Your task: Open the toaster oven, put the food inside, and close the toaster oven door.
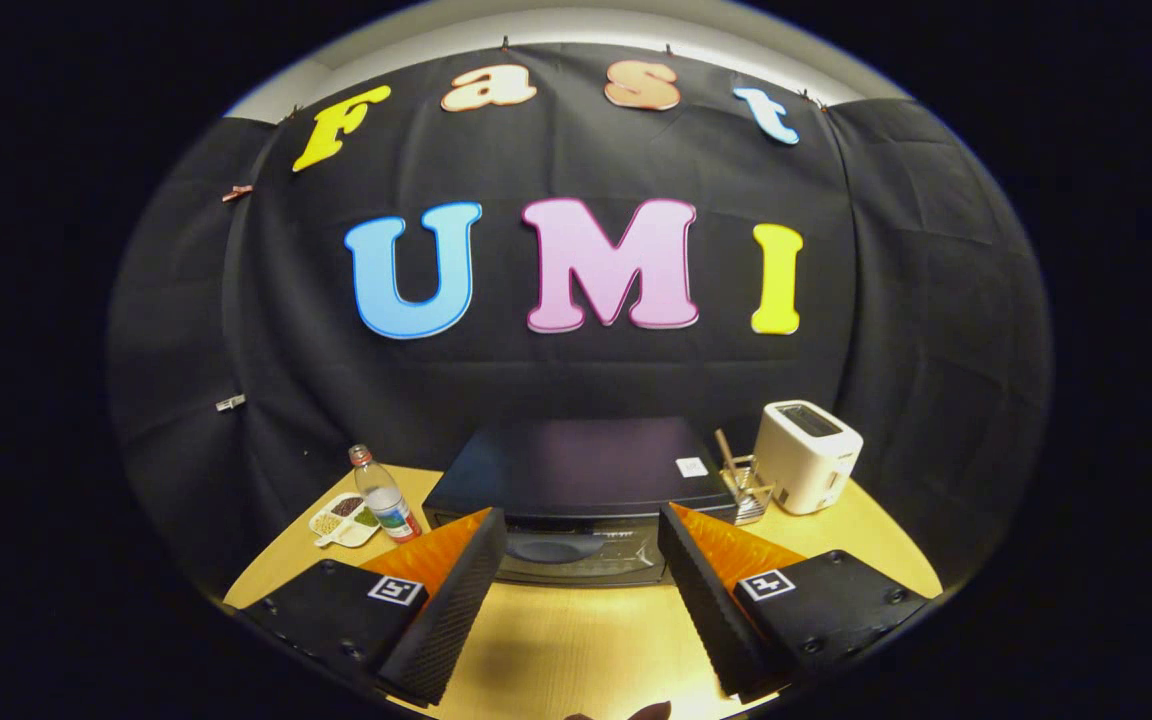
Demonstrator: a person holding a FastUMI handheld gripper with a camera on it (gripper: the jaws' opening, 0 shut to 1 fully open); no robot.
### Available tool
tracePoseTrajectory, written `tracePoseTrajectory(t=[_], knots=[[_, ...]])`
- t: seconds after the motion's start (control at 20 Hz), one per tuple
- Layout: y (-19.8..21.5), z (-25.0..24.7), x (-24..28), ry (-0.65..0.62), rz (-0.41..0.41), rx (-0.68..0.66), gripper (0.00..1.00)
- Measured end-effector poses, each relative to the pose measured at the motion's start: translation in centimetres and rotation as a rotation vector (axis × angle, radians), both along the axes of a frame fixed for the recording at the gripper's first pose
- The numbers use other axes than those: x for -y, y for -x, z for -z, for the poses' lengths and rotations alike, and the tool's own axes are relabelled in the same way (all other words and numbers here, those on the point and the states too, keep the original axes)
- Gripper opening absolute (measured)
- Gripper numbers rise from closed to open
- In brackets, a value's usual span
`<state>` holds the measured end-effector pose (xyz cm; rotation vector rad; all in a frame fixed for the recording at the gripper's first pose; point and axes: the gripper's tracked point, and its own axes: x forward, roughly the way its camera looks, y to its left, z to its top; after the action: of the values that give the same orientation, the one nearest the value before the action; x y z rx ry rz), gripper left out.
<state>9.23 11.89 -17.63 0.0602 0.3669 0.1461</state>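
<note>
A black toaster oven stands on the wooden table just beyond my fingers, seen from above and in front. Its glass door looks closed, with the handle bar along the top of the door. My gripper is open, held above the table in front of the oven, the fingers spread wide on either side of the door and holding nothing. I cannot make out the food to load.
A white slot toaster stands right of the oven, with a small wire rack holding a wooden stick beside it. Left of the oven are a plastic water bottle and a divided white dish of grains.
</note>
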Motion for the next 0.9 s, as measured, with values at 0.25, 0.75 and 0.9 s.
tracePoseTrajectory(t=[0.25, 0.75, 0.9], knots=[[-3.6, 5.2, -2.4, 0.013, -0.008, -0.083, 0.98], [-8.7, 10.0, -3.9, 0.043, 0.062, -0.162, 0.99], [-7.8, 9.9, -4.3, 0.075, 0.054, -0.146, 0.99]])
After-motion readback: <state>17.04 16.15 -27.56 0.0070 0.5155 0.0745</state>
